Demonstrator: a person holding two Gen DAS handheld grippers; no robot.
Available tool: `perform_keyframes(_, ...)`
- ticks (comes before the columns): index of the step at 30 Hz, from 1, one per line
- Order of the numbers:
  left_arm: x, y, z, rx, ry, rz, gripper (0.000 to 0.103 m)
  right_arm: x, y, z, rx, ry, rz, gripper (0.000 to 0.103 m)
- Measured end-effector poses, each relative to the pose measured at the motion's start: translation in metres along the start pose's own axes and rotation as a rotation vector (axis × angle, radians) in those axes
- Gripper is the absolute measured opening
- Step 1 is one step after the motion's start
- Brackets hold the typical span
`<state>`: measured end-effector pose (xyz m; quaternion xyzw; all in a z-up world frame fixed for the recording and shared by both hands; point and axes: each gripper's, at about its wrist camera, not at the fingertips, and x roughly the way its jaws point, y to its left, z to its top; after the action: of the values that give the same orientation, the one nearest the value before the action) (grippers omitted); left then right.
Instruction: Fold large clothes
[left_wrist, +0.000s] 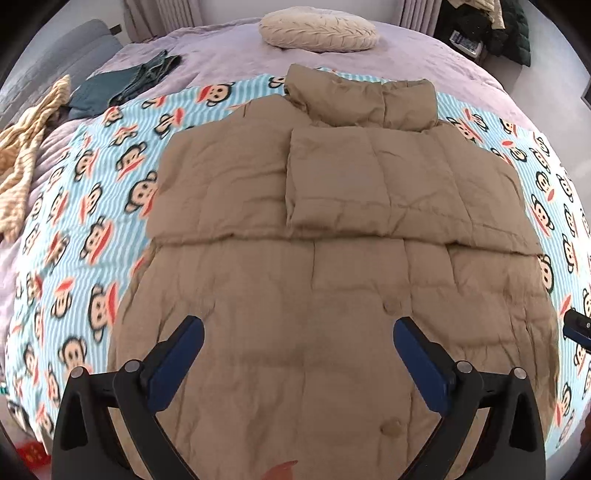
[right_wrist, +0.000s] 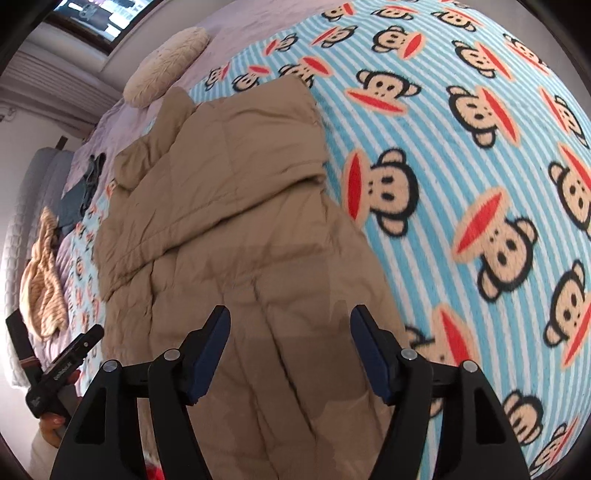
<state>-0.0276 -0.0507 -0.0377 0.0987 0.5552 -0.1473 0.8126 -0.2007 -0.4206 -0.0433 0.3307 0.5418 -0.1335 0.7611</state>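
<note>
A tan padded jacket lies flat on a blue striped blanket with monkey faces; both sleeves are folded across its chest and the collar points to the far side. My left gripper hovers open above the jacket's lower front, near two buttons, with nothing between its fingers. In the right wrist view the same jacket runs up and left, and my right gripper hangs open over its lower right part, holding nothing. The left gripper's side shows at that view's left edge, in a hand.
A round cream cushion rests at the far end of the lilac bed cover. Dark teal clothes and a beige striped garment lie at the far left. Dark clothing is piled beyond the bed at the top right.
</note>
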Motion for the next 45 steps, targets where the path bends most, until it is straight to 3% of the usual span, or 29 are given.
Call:
perform_keyframes(1,-0.003,0.0,-0.006,-0.008,0.006,0.004,0.103,-0.002,-0.002,-0.004,0.002,0.011,0.014,0.078)
perform_keyframes(2,-0.006,0.0,-0.011,-0.02,0.011,0.008,0.103,-0.002,-0.003,-0.006,0.004,0.015,0.024,0.091)
perform_keyframes(3,-0.009,0.0,-0.016,-0.035,0.017,0.011,0.103,-0.004,-0.004,-0.009,0.007,0.015,0.039,0.093)
perform_keyframes(11,-0.026,0.008,-0.059,-0.107,0.068,0.062,0.103,-0.007,-0.009,-0.037,0.029,0.068,0.076,0.093)
perform_keyframes(13,-0.03,0.013,-0.068,-0.124,0.082,0.061,0.103,-0.007,-0.008,-0.045,0.036,0.079,0.083,0.099)
perform_keyframes(20,-0.036,0.037,-0.095,-0.14,0.113,0.049,0.103,-0.011,-0.007,-0.075,0.138,0.037,0.109,0.103)
perform_keyframes(24,-0.032,0.057,-0.113,-0.138,0.134,0.028,0.103,-0.014,-0.002,-0.098,0.165,0.006,0.094,0.103)
perform_keyframes(27,-0.029,0.079,-0.13,-0.154,0.149,0.068,0.103,-0.017,0.001,-0.119,0.186,-0.018,0.073,0.103)
perform_keyframes(31,-0.029,0.116,-0.155,-0.197,0.168,0.071,0.103,-0.013,-0.004,-0.142,0.247,0.044,0.057,0.103)
perform_keyframes(33,-0.03,0.138,-0.168,-0.231,0.185,0.03,0.103,-0.012,-0.011,-0.153,0.304,0.06,0.083,0.103)
perform_keyframes(38,-0.026,0.191,-0.198,-0.411,0.2,-0.189,0.103,-0.01,-0.025,-0.173,0.414,0.043,0.12,0.103)
perform_keyframes(41,-0.011,0.203,-0.21,-0.484,0.229,-0.325,0.103,-0.006,-0.034,-0.182,0.474,0.035,0.16,0.103)
perform_keyframes(45,0.008,0.196,-0.212,-0.485,0.246,-0.419,0.103,0.004,-0.042,-0.192,0.546,0.035,0.23,0.103)
